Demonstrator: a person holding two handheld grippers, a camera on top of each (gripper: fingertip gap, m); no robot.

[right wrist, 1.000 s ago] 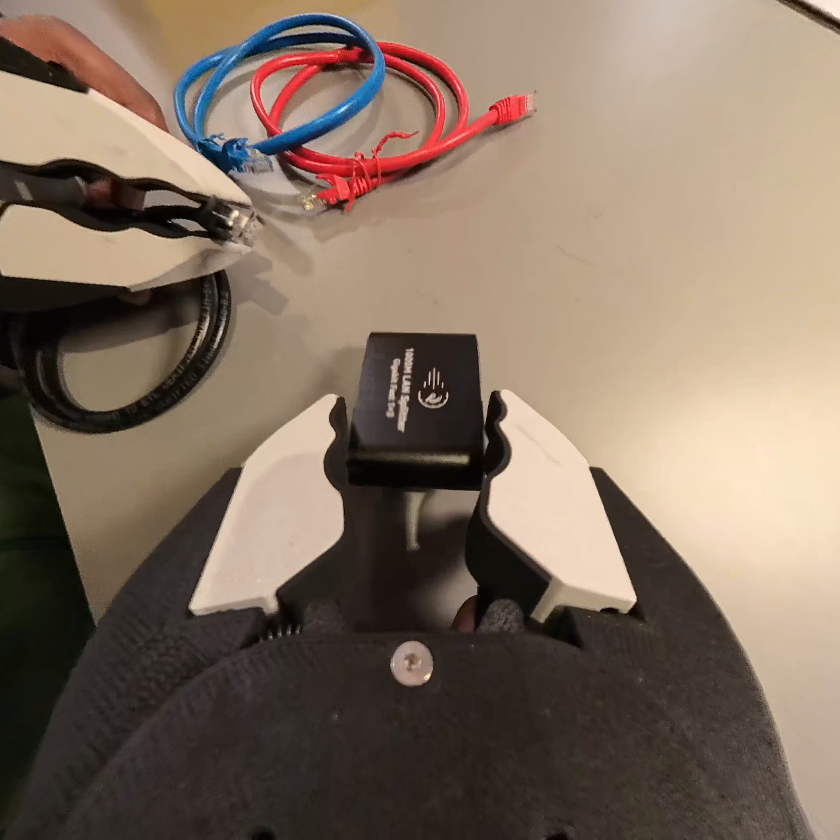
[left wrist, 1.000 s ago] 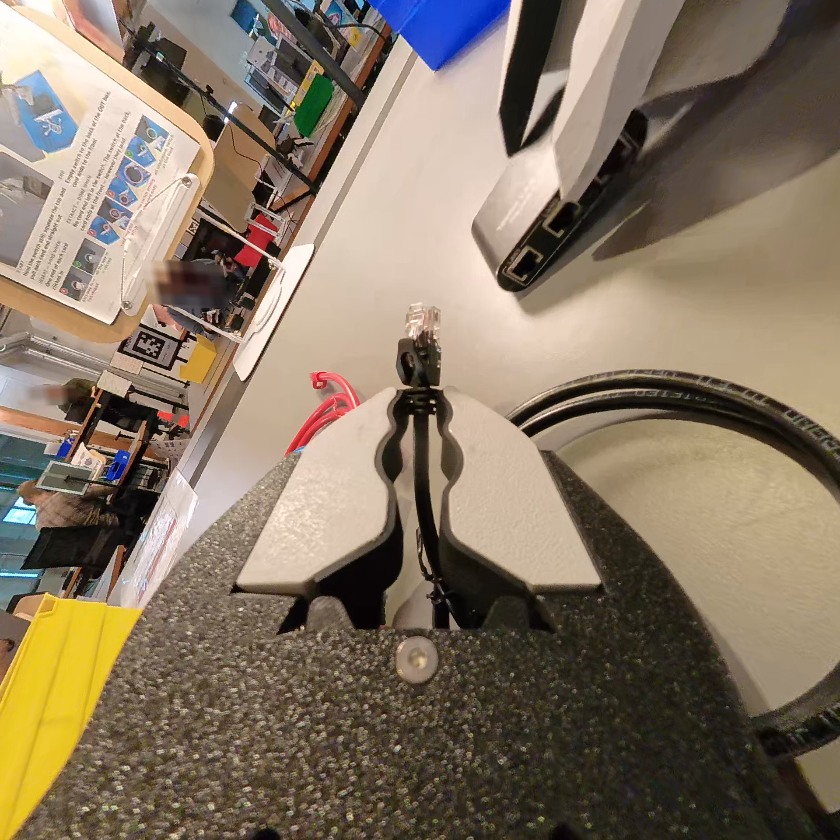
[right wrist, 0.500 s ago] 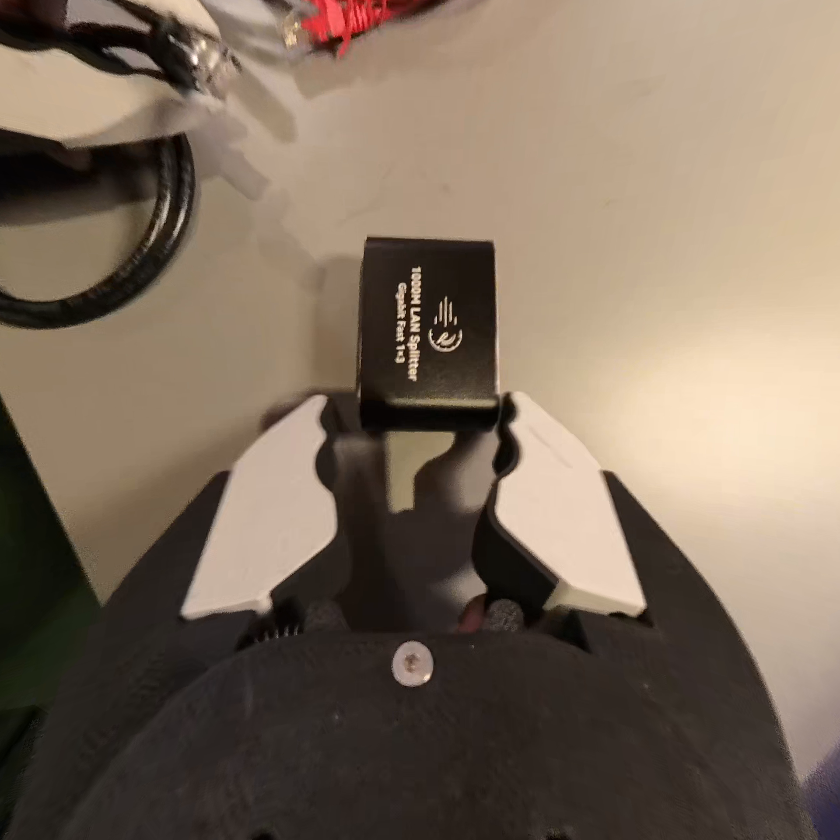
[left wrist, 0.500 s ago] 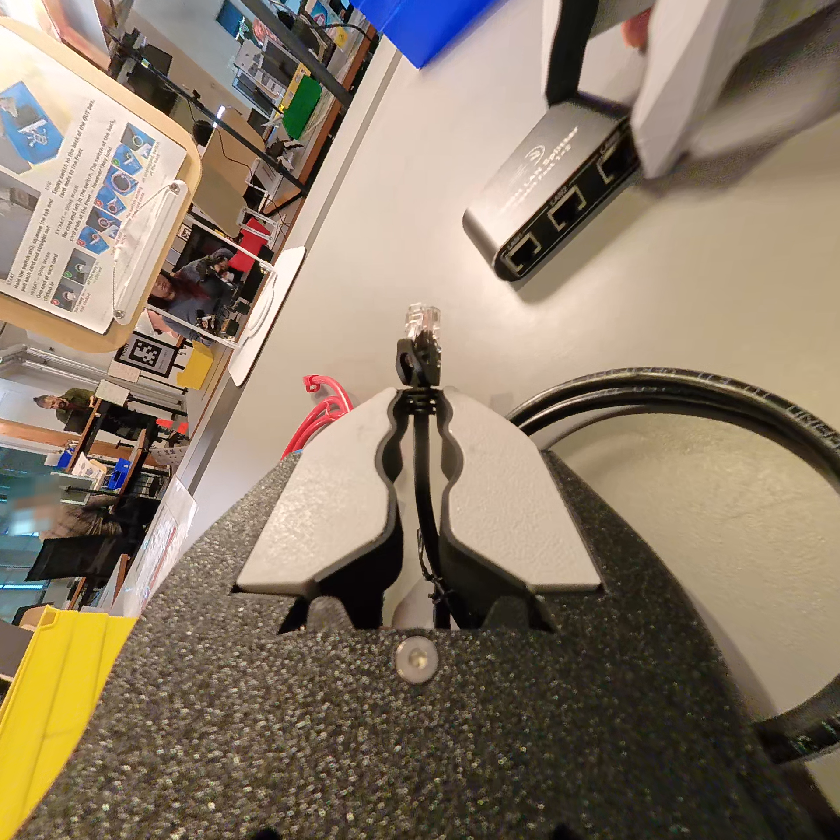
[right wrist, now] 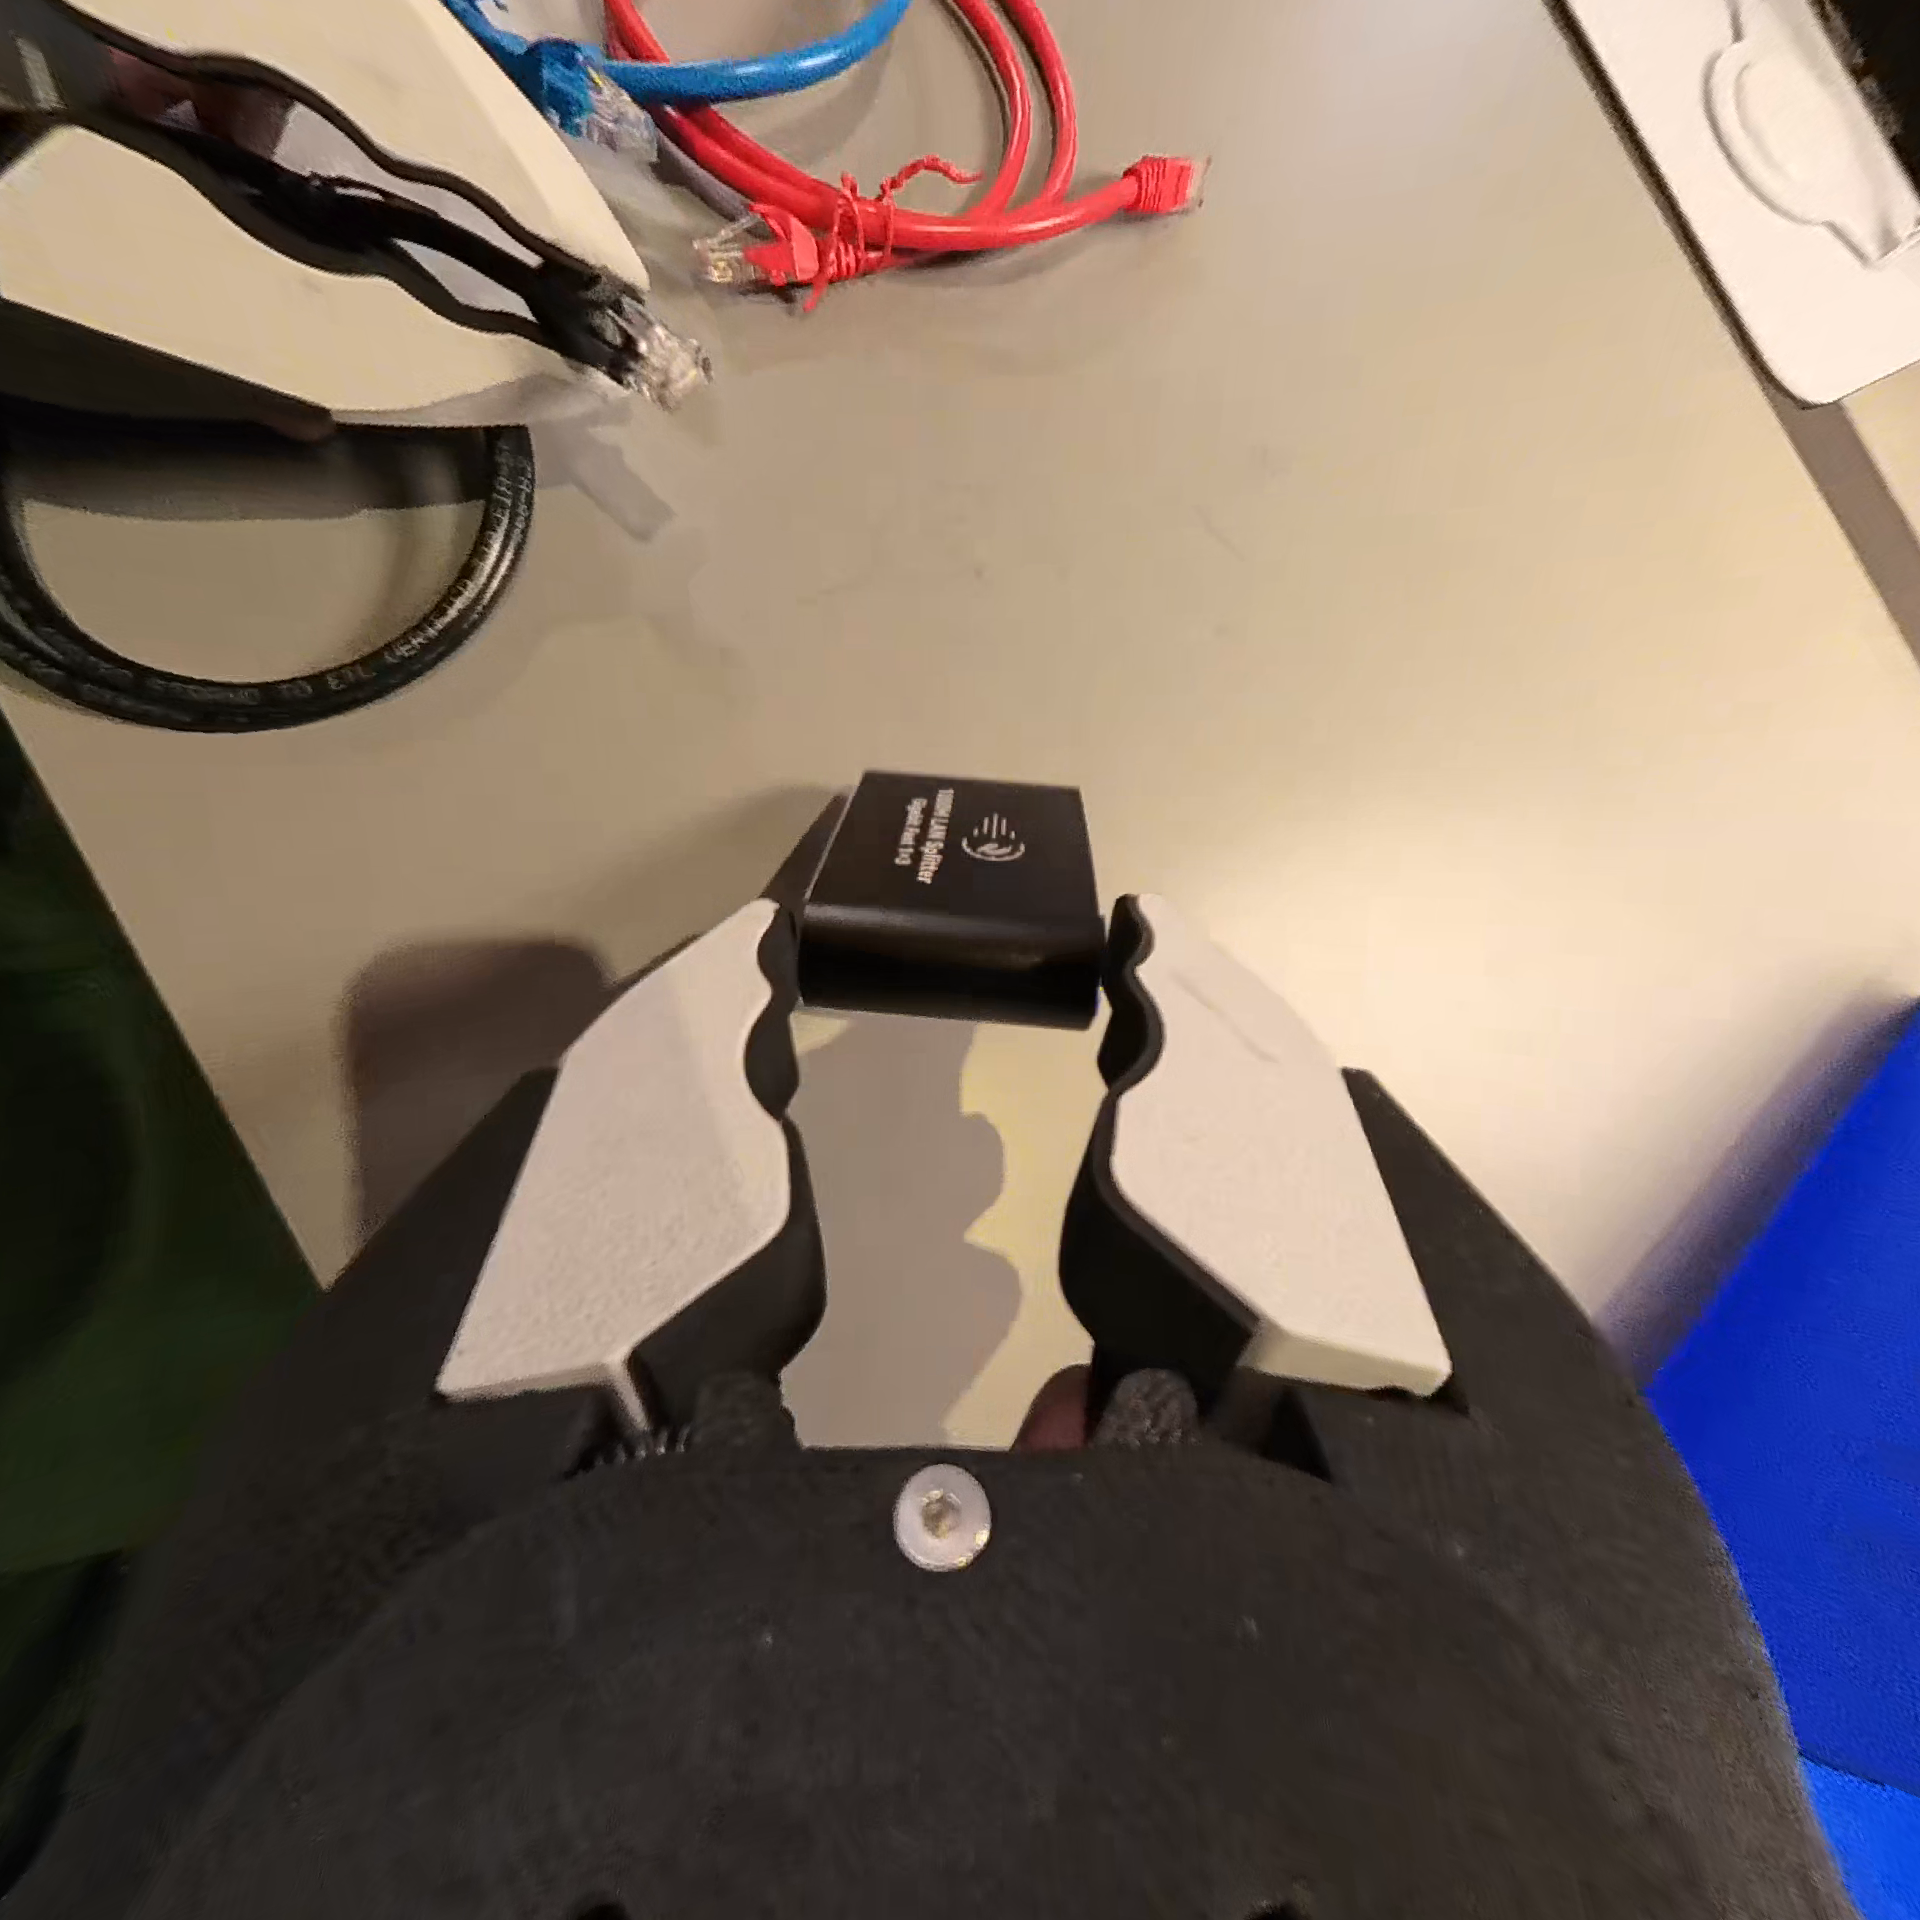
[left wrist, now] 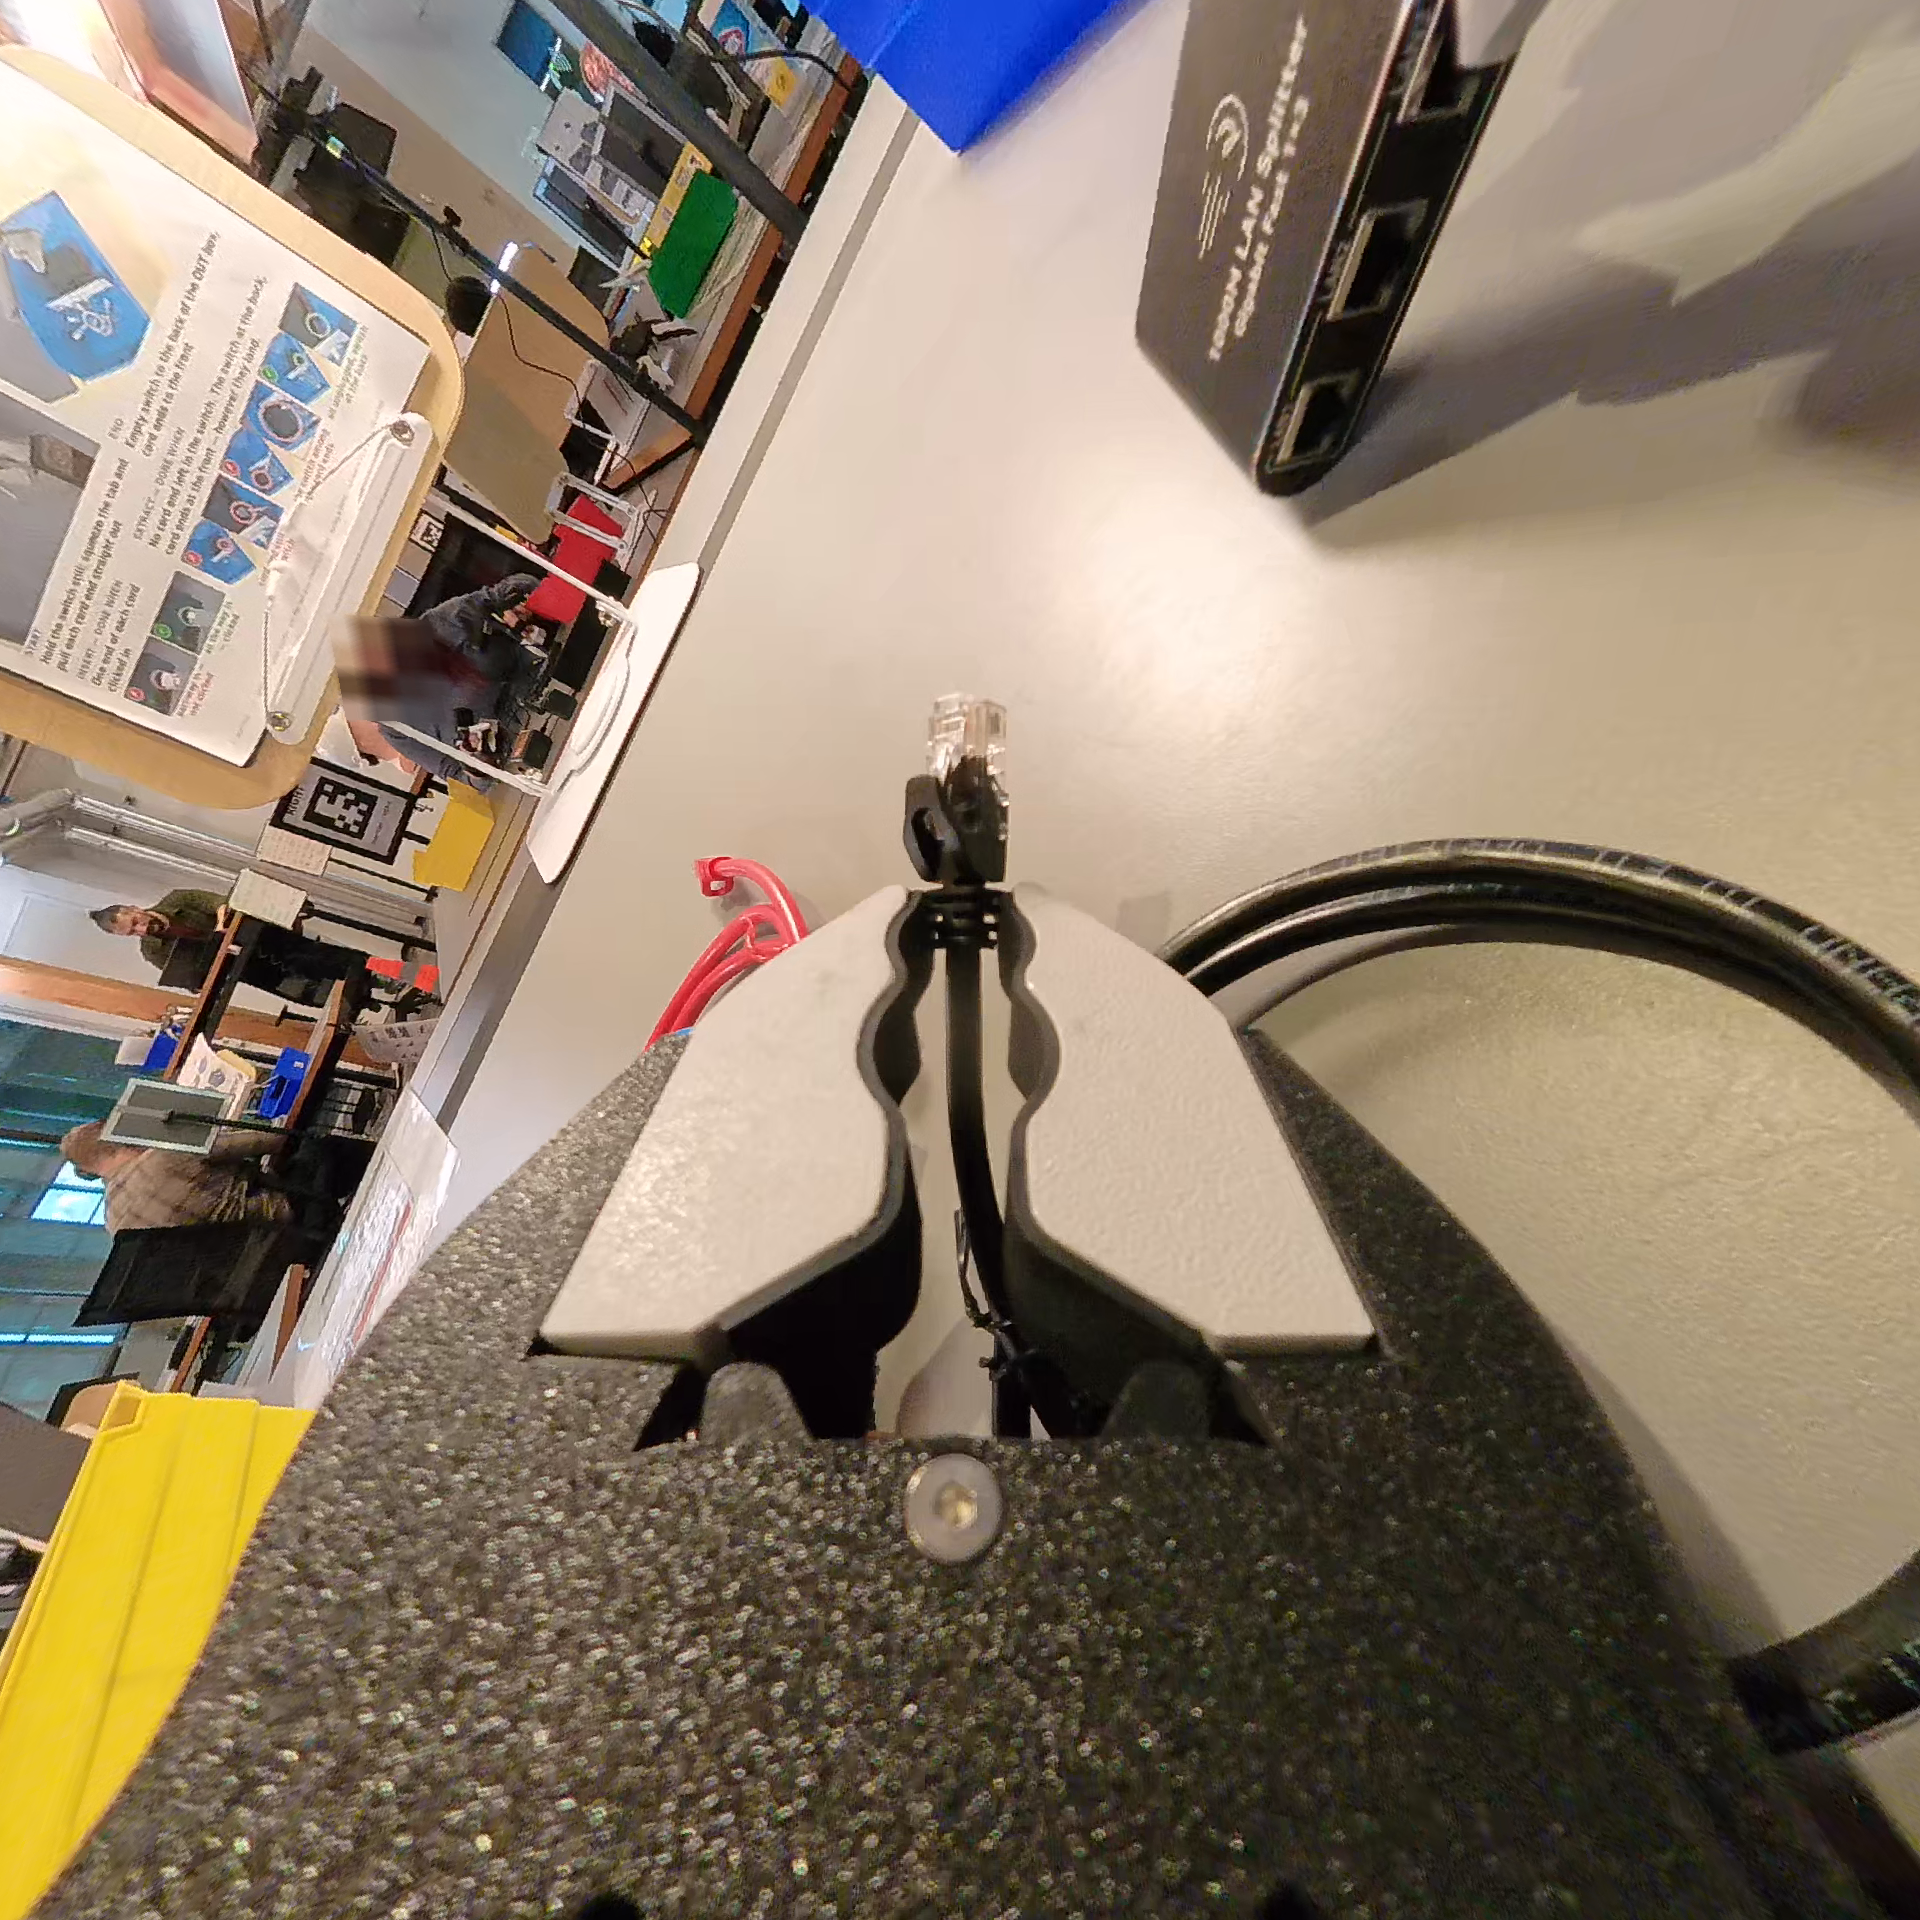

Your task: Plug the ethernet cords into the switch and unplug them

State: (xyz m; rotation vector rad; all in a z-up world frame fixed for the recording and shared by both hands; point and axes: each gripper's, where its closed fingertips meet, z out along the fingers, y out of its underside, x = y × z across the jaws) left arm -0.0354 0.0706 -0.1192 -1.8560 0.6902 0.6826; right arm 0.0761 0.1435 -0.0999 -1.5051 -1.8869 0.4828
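Black cable (right wrist: 436,623) coils on the desk (right wrist: 1299,540) at our far left, and our left gripper (left wrist: 956,914) has its jaws clamped on its end, the clear plug (left wrist: 966,727) sticking out past the tips. Farther along lie the blue cord (right wrist: 727,73) and the red cord (right wrist: 987,208), loose on the desk. Our right gripper (right wrist: 948,940) has its jaws closed on the near end of the black switch (right wrist: 961,883), whose ports (left wrist: 1361,270) are empty; plug and switch are well apart. Blue bin (right wrist: 1808,1403) sits at the right.
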